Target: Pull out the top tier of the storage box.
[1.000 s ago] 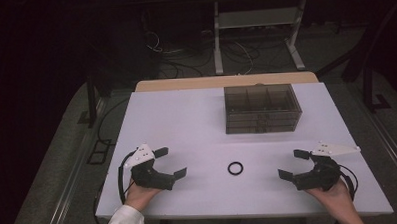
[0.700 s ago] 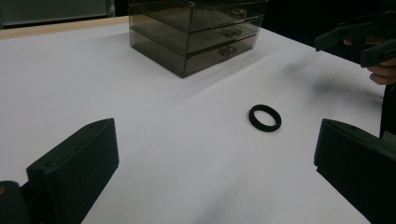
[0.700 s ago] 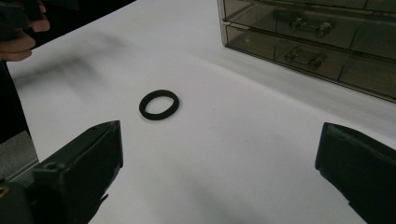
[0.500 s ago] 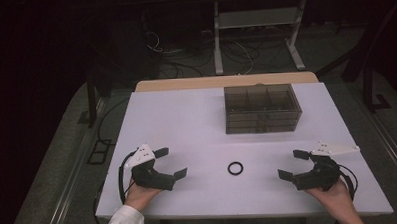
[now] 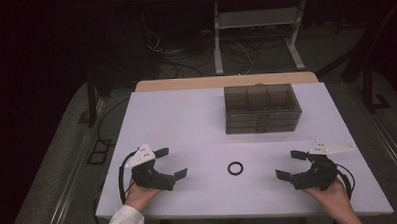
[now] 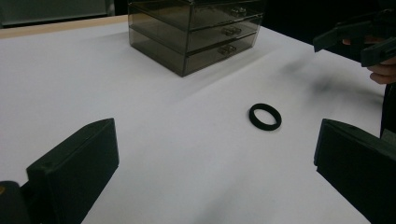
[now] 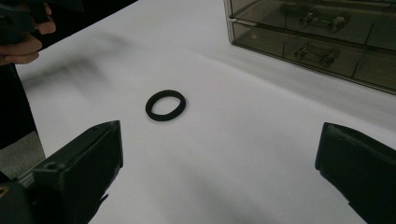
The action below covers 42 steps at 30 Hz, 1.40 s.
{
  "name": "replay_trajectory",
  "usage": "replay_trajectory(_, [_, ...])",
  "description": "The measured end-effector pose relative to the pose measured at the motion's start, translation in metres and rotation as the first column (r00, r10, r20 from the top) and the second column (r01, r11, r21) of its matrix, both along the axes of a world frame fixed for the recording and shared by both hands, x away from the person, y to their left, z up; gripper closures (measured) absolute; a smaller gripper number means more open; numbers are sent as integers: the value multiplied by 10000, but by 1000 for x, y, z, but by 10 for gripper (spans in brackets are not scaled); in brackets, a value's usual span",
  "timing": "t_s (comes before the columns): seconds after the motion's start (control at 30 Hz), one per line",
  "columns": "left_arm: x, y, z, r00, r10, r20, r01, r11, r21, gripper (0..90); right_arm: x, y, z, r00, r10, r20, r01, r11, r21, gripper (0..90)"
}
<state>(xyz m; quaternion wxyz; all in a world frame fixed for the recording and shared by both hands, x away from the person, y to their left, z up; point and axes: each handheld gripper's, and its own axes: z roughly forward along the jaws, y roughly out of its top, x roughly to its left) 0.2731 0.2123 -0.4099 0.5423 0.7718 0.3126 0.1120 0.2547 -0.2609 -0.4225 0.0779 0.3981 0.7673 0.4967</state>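
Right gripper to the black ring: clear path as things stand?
Probably yes. The right gripper has its jaws open toward the ring, which lies flat on bare table between them; the drawer box sits farther back.

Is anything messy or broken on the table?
Nothing stands out. The black ring lies flat on the white table, between the open left gripper and the open right gripper, touching neither. The smoky plastic drawer box stands square with its drawers shut.
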Motion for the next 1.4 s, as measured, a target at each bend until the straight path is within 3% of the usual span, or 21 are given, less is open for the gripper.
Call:
replay_trajectory(0.47, [0, 0, -1, 10000, 38, -23, -38, 10000, 53, 0, 11, 2, 4, 9994, 98, -328, -95, 9999, 106, 4])
replay_trajectory(1.4, [0, 0, -2, 10000, 22, -60, -22, 10000, 10, 0, 35, 9, 11, 9947, 315, -974, -333, 9993, -160, 4])
